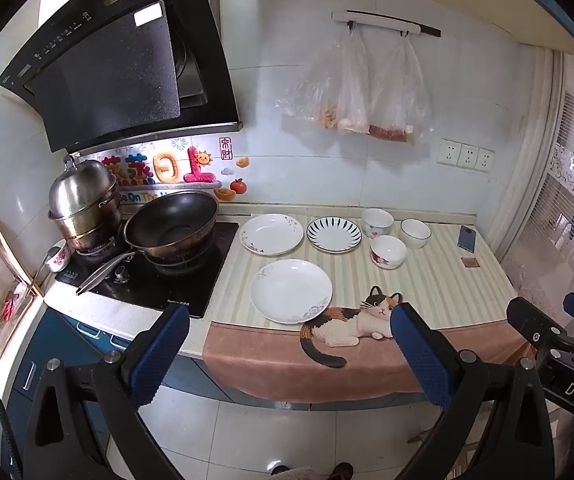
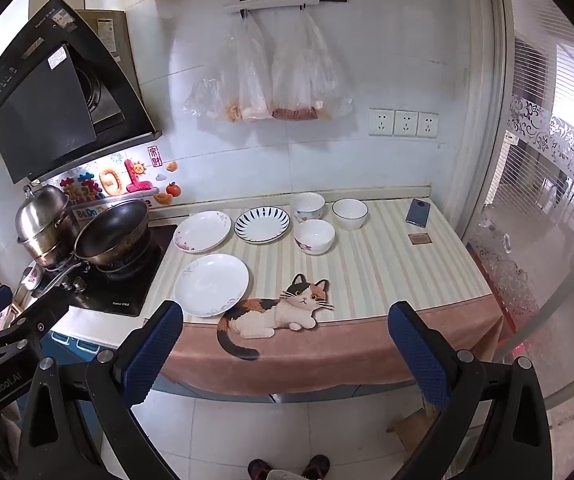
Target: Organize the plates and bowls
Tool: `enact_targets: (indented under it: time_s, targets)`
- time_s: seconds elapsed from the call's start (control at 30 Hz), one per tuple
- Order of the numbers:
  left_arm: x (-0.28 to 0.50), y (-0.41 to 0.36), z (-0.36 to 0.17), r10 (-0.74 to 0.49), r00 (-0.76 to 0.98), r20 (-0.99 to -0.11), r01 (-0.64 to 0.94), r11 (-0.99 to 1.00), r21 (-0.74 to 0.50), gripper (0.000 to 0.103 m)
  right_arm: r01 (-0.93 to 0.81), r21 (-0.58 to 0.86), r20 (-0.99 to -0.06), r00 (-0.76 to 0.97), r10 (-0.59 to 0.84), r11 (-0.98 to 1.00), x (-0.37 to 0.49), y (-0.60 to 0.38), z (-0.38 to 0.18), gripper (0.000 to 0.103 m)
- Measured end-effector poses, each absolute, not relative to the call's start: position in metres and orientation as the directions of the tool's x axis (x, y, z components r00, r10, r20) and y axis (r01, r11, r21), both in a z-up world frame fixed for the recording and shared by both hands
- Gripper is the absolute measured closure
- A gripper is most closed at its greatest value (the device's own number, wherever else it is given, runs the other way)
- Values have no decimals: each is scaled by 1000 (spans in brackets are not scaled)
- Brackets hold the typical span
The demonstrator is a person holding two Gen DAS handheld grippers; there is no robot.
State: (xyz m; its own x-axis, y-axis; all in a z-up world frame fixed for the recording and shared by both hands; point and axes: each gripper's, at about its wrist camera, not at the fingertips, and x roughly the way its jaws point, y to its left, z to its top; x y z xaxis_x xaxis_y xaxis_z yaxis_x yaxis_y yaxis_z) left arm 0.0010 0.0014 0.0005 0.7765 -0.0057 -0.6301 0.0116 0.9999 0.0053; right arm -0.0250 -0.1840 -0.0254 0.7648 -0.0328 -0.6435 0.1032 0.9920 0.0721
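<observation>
Three plates and three bowls are laid out singly on the striped mat (image 2: 387, 264) covering the counter, nothing stacked yet. The plain white plate (image 2: 211, 284) is nearest the front edge, just beside the cat figure (image 2: 283, 312) on the mat. Behind it a floral-rim plate (image 2: 203, 231) is set next to the hob (image 2: 127, 280), and a blue-striped plate (image 2: 262, 224) is placed to its right, the two nearly touching. The bowls are grouped right of the plates: a patterned bowl (image 2: 307, 206) at the back, a blue-rimmed bowl (image 2: 349, 213) beside it, and a flower-marked bowl (image 2: 314, 236) in front of them, close together (actual contact cannot be told). A phone (image 2: 417, 212) and a small card (image 2: 419, 239) are left further right, well apart from the dishes.

The left gripper (image 1: 287, 356) is held off the counter edge over the floor, fingers spread wide, nothing pinched. The right gripper (image 2: 283, 356) is held likewise, spread and empty, alongside the left one.

The task is judged to be at its very start: approach, no dish touched. For the next move, one gripper would need to be brought forward and down to a plate rim (the near white plate looks easiest to reach). A low, flat rim is offered, so one finger would have to be slid under the edge. Slipping on glazed ware is the likely risk.
</observation>
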Motion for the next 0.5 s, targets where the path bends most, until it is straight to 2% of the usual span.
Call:
enact_targets:
  time_s: [0.5]
  targets:
    - [-5,13,0,-3,788,-616,8,1000,5,0,99,64,-620,783,-38,993,-40,-177,-16,0]
